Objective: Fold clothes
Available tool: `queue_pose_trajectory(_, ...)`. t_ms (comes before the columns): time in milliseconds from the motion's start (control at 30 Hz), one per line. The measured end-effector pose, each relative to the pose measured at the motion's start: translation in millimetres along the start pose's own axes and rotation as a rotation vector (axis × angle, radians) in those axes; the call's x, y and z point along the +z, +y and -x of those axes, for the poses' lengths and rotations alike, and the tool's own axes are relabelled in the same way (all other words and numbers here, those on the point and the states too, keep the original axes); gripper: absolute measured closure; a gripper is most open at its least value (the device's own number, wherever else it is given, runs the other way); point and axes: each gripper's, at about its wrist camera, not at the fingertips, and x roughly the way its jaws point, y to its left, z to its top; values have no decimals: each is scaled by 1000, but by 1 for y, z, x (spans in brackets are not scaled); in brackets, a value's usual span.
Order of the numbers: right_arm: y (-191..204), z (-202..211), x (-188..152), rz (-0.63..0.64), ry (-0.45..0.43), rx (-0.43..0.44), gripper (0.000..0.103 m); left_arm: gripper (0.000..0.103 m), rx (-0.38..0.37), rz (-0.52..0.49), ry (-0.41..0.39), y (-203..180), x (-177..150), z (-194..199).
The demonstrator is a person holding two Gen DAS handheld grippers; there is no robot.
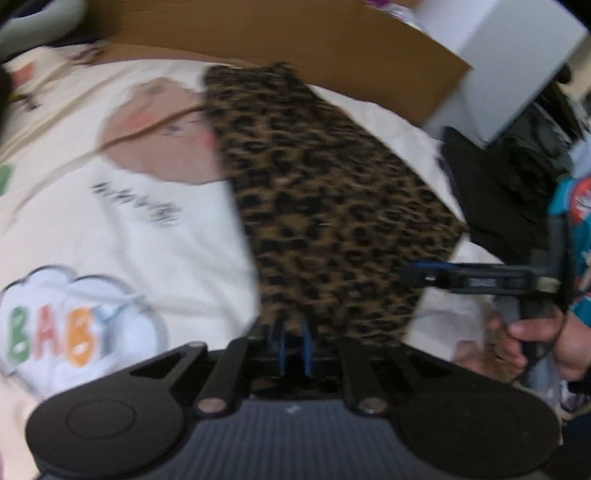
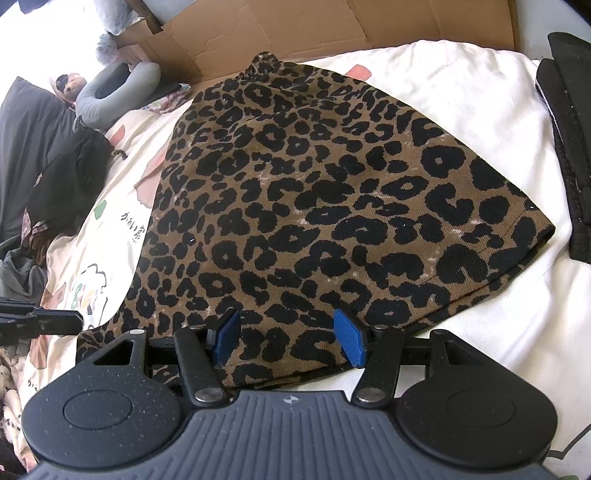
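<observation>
A leopard-print garment [image 2: 314,203] lies flat on a cream printed bedsheet [image 2: 461,92], narrow end far and wide hem near. My right gripper [image 2: 287,336] hovers over the near hem, open, with its blue pads wide apart and cloth below them. In the blurred left wrist view the same garment [image 1: 332,203] runs away from my left gripper [image 1: 294,345], whose blue pads stand a narrow gap apart at the cloth's near edge; no pinched fold shows. From the right wrist view the left gripper [image 2: 74,317] sits just off the garment's near left corner. A hand holds the right gripper [image 1: 410,275].
Flattened cardboard [image 2: 295,29] lies beyond the bed. A black garment [image 2: 569,147] lies along the right edge, and dark clothes [image 2: 44,147] with a grey neck pillow [image 2: 110,88] are piled at the left. A white box [image 1: 517,55] stands at the far right.
</observation>
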Motion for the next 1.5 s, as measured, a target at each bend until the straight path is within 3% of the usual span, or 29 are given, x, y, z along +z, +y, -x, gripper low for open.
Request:
queue_pose_trajectory(67, 1, 0, 0, -3, 0, -3, 40, 86, -42, -32, 10, -12, -1, -6)
queue_pose_trajectory(167, 3, 0, -1, 1, 1, -7, 40, 66, -73, -99, 30, -26, -6, -14)
queue_pose_trajectory(200, 3, 0, -2, 3, 1, -7, 40, 64, -73, -118, 41, -29, -9, -17)
queue_pose_trajectory(433, 4, 4, -3, -7, 11, 0, 40, 65, -15, -156, 138, -22, -30, -33)
queue_pose_trajectory(633, 2, 11, -1, -47, 14, 14, 40, 64, 25, -141, 160, -4, -36, -35)
queue_pose_trajectory(733, 2, 15, 1, -48, 2, 9, 40, 76, 51, -140, 162, 4, -37, -33)
queue_pose_trajectory(800, 0, 19, 2, -48, -7, 3, 40, 92, 67, -122, 168, 11, -37, -32)
queue_pose_trajectory(833, -1, 21, 3, -50, -12, 0, 40, 93, 74, -111, 171, 14, -37, -32)
queue_pose_trajectory(1067, -11, 27, 8, -64, -32, -25, 40, 94, 110, -102, 182, 19, -37, -34)
queue_pose_trajectory(1233, -18, 26, 10, -56, -34, -45, 40, 88, 125, -98, 189, 18, -30, -25)
queue_pose_trajectory(1500, -25, 29, 13, -55, -51, -69, 40, 83, 72, -95, 107, 8, -1, -12)
